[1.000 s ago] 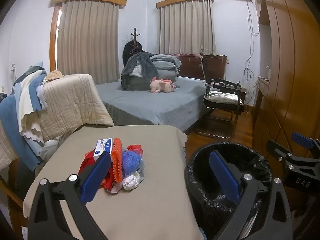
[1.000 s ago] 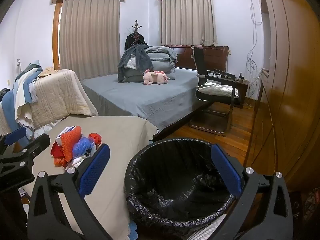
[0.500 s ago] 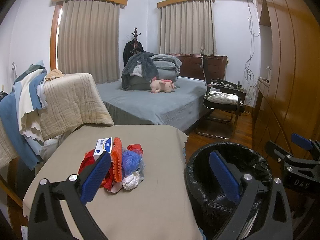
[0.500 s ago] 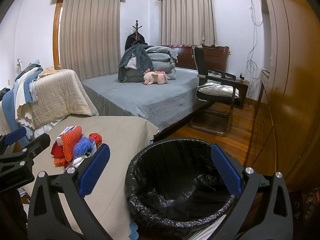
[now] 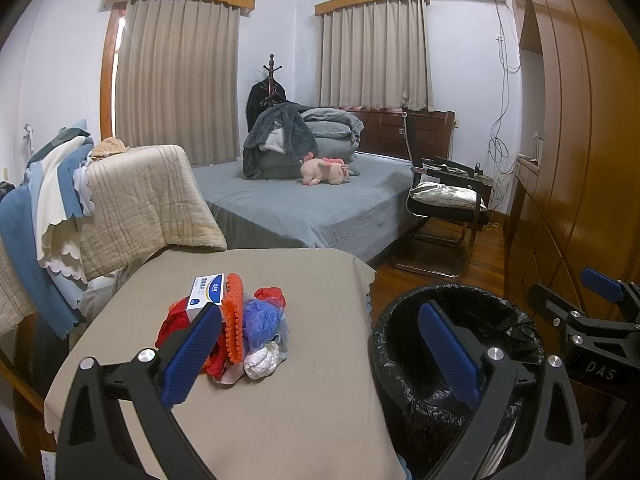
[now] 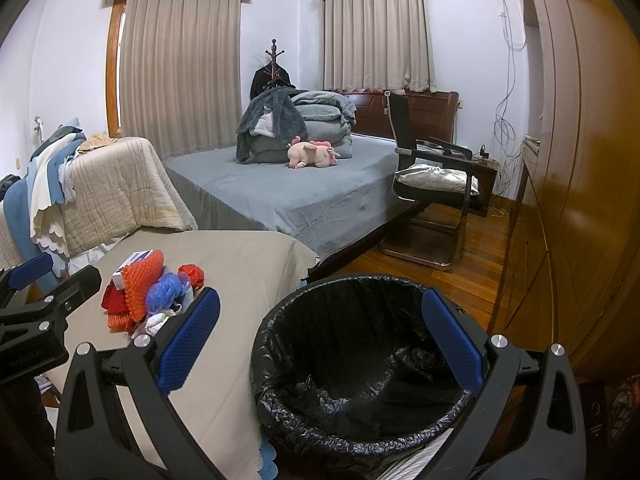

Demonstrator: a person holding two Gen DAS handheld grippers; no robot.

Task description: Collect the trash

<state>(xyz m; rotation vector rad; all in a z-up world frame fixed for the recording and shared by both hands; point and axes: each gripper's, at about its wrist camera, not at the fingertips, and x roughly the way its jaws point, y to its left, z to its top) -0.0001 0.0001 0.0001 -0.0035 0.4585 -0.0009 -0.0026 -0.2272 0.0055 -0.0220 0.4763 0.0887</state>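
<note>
A pile of trash [image 5: 236, 324] lies on a table with a beige cloth [image 5: 304, 408]: a white and blue box [image 5: 208, 290], orange foam netting [image 5: 234, 316], blue netting [image 5: 262, 316], red pieces and a white wad [image 5: 260, 362]. The pile also shows in the right wrist view [image 6: 152, 288]. A bin with a black liner [image 6: 360, 352] stands right of the table; it also shows in the left wrist view [image 5: 452, 320]. My left gripper [image 5: 320, 350] is open and empty, above the table's near part. My right gripper [image 6: 320, 344] is open and empty above the bin.
A bed with a grey cover [image 5: 312, 204], folded bedding and a pink plush toy [image 5: 324, 170] stands behind the table. Draped cloths [image 5: 120, 200] are at the left. A black chair [image 5: 444, 208] and a wooden wardrobe [image 5: 580, 160] are at the right.
</note>
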